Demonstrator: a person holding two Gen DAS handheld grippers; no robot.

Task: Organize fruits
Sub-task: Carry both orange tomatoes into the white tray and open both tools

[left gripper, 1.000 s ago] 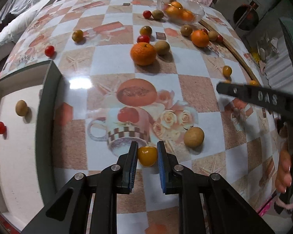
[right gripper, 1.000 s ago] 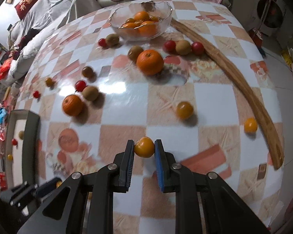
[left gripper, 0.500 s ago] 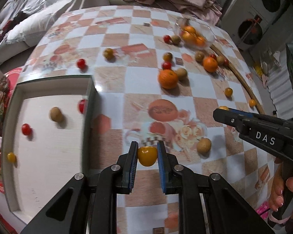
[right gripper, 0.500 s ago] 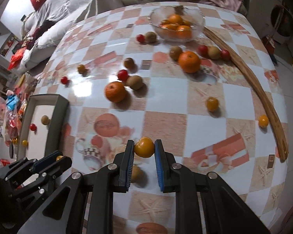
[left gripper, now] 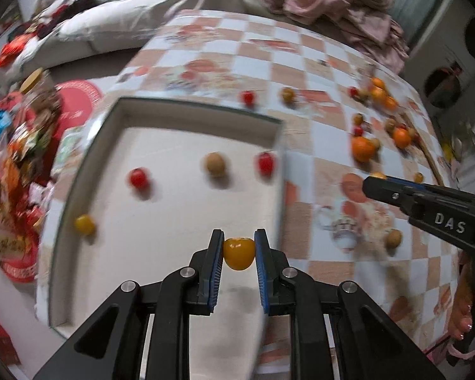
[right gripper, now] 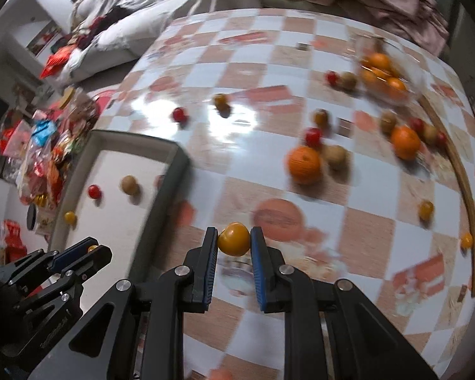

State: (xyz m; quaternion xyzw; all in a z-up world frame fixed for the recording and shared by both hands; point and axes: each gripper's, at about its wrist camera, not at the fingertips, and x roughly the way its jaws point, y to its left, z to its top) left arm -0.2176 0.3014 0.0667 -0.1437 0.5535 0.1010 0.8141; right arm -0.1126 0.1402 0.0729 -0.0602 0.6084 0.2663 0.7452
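My left gripper (left gripper: 238, 250) is shut on a small yellow-orange tomato (left gripper: 239, 253) and holds it above the white tray (left gripper: 174, 215), over its near right part. My right gripper (right gripper: 233, 243) is shut on another yellow-orange tomato (right gripper: 234, 243), held above the checked table (right gripper: 332, 228) to the right of the tray (right gripper: 117, 221). The tray holds a red tomato (left gripper: 138, 178), a brown fruit (left gripper: 215, 164), another red tomato (left gripper: 265, 164) and a yellow one (left gripper: 85, 224). The right gripper also shows in the left wrist view (left gripper: 372, 186), the left one in the right wrist view (right gripper: 93, 248).
Oranges (right gripper: 304, 164) (right gripper: 405, 142), brown fruits (right gripper: 335, 156) and small tomatoes (right gripper: 179, 114) lie scattered on the table. A glass bowl of oranges (right gripper: 383, 76) stands at the far right. A wooden strip (right gripper: 468, 196) curves along the right edge. Snack bags (right gripper: 44, 158) lie left of the tray.
Both grippers have swung left and risen with their tomatoes. The left one has gone from over the table to over the tray. The right one has followed toward the tray's right edge.
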